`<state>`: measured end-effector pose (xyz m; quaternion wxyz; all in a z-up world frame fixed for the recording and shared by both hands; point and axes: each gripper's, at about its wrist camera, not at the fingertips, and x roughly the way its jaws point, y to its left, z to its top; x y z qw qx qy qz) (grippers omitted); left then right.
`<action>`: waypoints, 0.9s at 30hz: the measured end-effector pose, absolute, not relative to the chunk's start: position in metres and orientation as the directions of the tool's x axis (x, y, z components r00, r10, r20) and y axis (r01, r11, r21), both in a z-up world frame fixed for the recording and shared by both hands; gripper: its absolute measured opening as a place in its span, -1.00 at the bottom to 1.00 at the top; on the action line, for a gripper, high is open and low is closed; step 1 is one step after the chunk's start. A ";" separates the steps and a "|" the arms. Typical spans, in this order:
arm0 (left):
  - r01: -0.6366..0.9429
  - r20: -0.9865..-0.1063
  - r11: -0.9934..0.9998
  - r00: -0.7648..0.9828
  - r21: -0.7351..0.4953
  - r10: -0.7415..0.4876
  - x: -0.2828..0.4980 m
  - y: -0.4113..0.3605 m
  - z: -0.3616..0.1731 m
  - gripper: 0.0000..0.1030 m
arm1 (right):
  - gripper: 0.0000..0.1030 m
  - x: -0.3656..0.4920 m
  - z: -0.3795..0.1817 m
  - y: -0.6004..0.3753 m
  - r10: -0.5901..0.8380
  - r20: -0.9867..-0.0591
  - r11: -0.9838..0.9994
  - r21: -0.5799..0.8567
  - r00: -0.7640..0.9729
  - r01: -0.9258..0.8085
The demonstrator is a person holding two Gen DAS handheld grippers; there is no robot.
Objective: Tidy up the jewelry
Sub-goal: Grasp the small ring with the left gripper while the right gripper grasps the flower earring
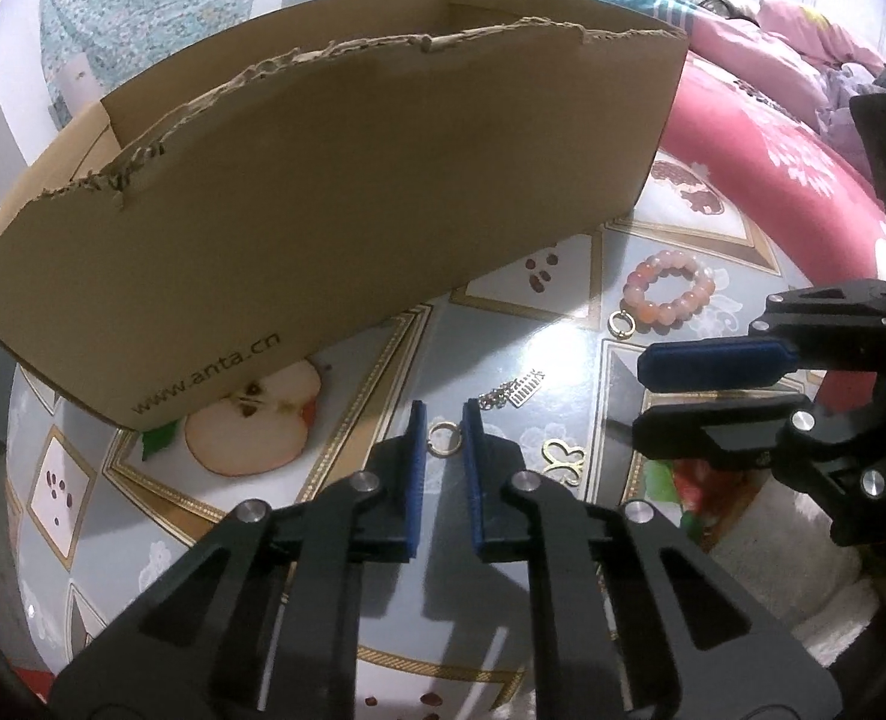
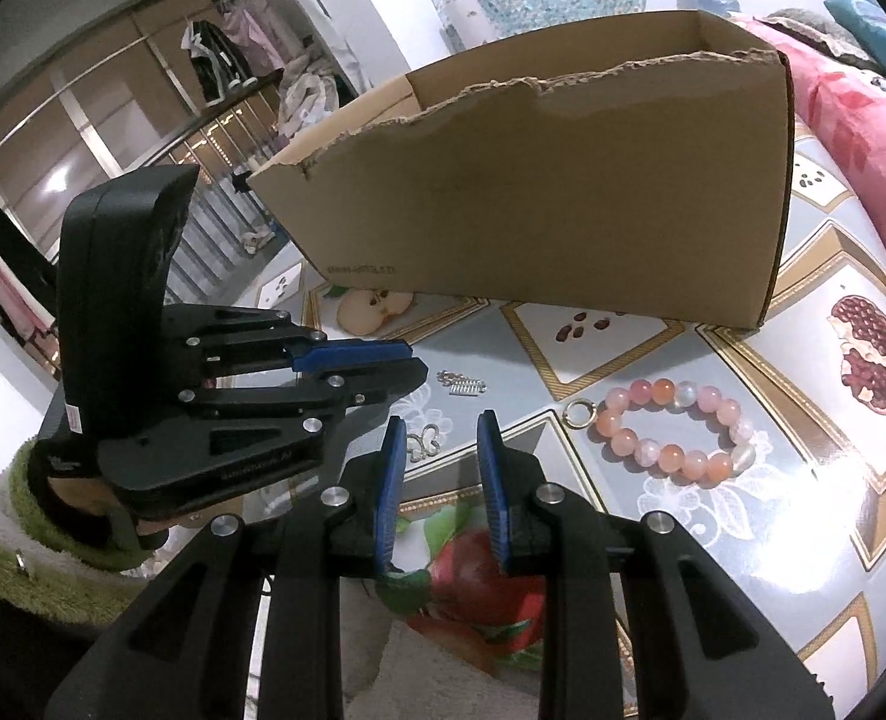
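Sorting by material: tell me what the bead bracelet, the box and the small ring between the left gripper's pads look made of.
Bead bracelet: glossy pink-orange translucent beads, likely stone or glass.
Box: matte brown corrugated cardboard, with a torn, frayed top edge.
Small ring: shiny gold-coloured metal by its glint; plated or solid, cannot tell.

Hidden, cropped or unreadable

The tall brown cardboard box [image 1: 347, 204] with a torn rim hides its own floor and contents in both views. Whether the small gold ring [image 1: 444, 439] touches the left gripper's [image 1: 443, 420] blue pads cannot be told. The tiny silver chain piece [image 2: 462, 383] is too small to make out, and the gold butterfly-shaped charm [image 2: 426, 441] sits partly behind the right gripper's [image 2: 443, 441] finger.
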<state>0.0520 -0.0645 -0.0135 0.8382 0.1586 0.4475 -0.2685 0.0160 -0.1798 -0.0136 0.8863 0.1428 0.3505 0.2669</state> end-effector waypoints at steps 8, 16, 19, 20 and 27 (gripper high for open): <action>0.540 -0.820 0.841 0.464 -0.036 -0.334 0.060 -0.044 -0.005 -0.79 | -0.52 0.007 -0.009 -0.172 0.549 -0.555 0.836 0.382 0.625 -0.395; 0.498 -0.809 0.866 0.489 -0.046 -0.325 0.061 -0.029 -0.001 -0.79 | -0.51 0.008 -0.007 -0.152 0.497 -0.604 0.866 0.304 0.623 -0.396; 0.488 -0.807 0.871 0.489 -0.060 -0.330 0.061 -0.024 -0.003 -0.79 | -0.51 0.005 -0.007 -0.148 0.471 -0.628 0.879 0.278 0.619 -0.386; 0.486 -0.807 0.871 0.488 -0.065 -0.333 0.061 -0.023 -0.003 -0.79 | -0.51 0.005 -0.007 -0.147 0.467 -0.634 0.881 0.274 0.617 -0.386; 0.476 -0.797 0.875 0.493 -0.088 -0.349 0.061 -0.014 -0.004 -0.79 | -0.51 0.008 -0.015 -0.132 0.435 -0.687 0.892 0.239 0.582 -0.385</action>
